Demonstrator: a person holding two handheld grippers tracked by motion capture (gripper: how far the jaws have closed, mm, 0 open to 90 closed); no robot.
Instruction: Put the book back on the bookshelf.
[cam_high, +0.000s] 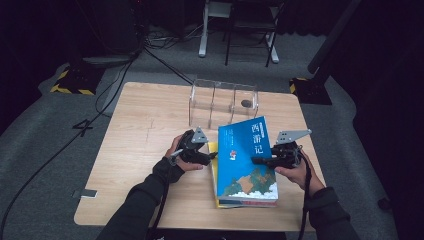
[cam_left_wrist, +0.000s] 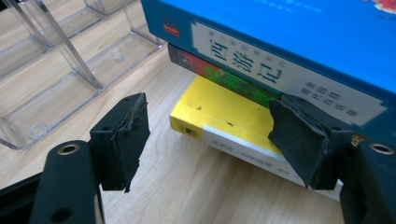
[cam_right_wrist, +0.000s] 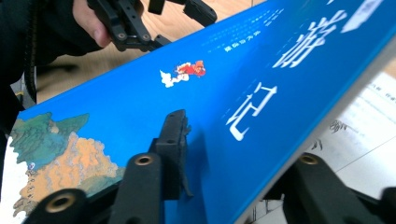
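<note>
Your right gripper (cam_high: 261, 160) clamps its jaws on the blue book (cam_high: 246, 156), tilted atop a stack near the surface's front edge. Your left gripper (cam_left_wrist: 208, 140) gapes open beside the stack.

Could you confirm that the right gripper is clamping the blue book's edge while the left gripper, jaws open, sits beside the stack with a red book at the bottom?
Not quite: the bottom book is yellow, not red, as the left gripper view shows. The rest holds: the right gripper clamps the blue book by its edge, and the left gripper waits open beside the stack.
</note>
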